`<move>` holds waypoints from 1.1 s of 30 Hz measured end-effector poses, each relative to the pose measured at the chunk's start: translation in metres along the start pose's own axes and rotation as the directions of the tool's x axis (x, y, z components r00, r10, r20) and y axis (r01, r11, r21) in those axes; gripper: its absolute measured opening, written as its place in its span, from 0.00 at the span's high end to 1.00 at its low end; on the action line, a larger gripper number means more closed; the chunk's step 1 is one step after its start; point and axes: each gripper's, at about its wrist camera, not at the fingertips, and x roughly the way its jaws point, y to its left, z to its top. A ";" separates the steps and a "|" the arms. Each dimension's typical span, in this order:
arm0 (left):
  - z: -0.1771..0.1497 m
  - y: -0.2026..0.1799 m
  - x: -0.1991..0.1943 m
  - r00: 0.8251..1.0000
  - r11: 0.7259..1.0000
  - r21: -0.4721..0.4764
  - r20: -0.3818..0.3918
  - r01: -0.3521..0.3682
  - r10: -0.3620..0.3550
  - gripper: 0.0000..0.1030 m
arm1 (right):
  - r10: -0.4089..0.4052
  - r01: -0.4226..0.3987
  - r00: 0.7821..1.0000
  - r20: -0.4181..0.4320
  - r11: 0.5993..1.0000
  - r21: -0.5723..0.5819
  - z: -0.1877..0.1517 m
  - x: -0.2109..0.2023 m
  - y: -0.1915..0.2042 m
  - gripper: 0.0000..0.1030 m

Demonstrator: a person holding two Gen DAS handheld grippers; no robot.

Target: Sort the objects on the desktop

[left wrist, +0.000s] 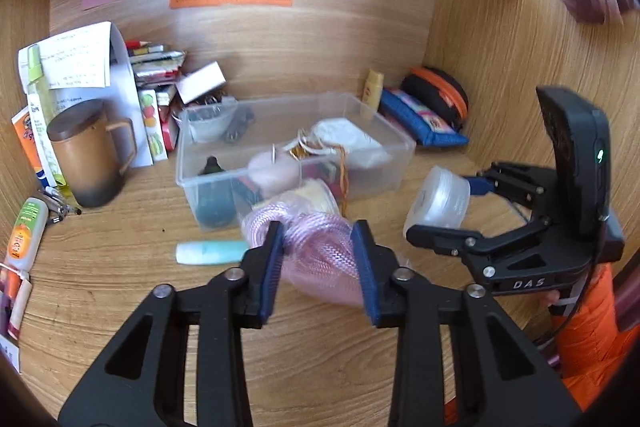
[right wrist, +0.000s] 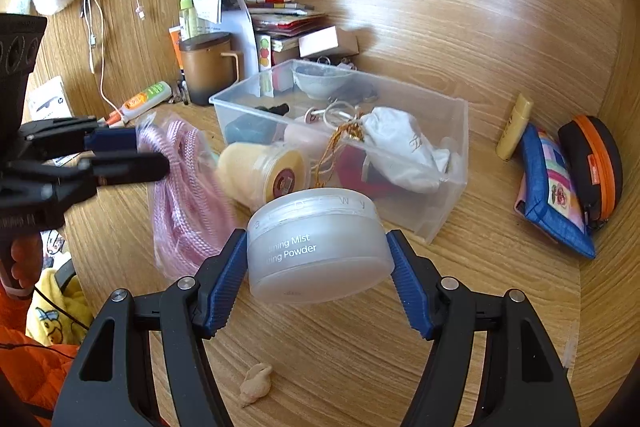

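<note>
Left gripper [left wrist: 320, 263] clenched on pink cord bag [left wrist: 316, 247] — right gripper [right wrist: 320, 287] grasping powder jar [right wrist: 318, 247].

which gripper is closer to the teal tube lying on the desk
Left. The left gripper, shut on the pink cable bag, hovers just right of the teal tube; the right gripper is farther right.

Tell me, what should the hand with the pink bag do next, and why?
Probably carry it over the clear box and let go. The left gripper is shut on the pink bag, the box stands open just behind it, and other small things already lie inside. The right gripper holds the powder jar, likely bound there too.
</note>
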 end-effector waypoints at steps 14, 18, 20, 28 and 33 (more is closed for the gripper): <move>-0.021 0.017 0.021 0.992 0.999 -0.036 -0.122 0.010 -0.014 0.61 | 0.014 -0.014 1.000 -0.009 1.000 -0.018 0.007 0.008 0.007 0.36; -0.026 0.028 0.000 0.995 0.997 -0.018 -0.067 -0.079 0.078 0.27 | 0.015 -0.015 0.999 -0.032 1.000 -0.018 0.003 0.013 0.009 0.37; -0.029 0.038 -0.001 0.990 0.994 -0.019 -0.089 -0.112 0.110 0.27 | 0.018 -0.019 0.999 -0.049 1.000 -0.016 0.000 0.018 0.011 0.37; -0.042 0.077 0.039 0.954 0.980 -0.032 -0.237 -0.199 0.186 0.27 | 0.016 -0.022 0.993 -0.121 0.999 -0.042 -0.012 0.038 0.027 0.37; -0.042 0.083 0.042 0.968 0.992 -0.108 -0.249 -0.071 0.042 0.27 | 0.025 -0.029 0.990 -0.137 0.999 -0.027 -0.014 0.045 0.026 0.37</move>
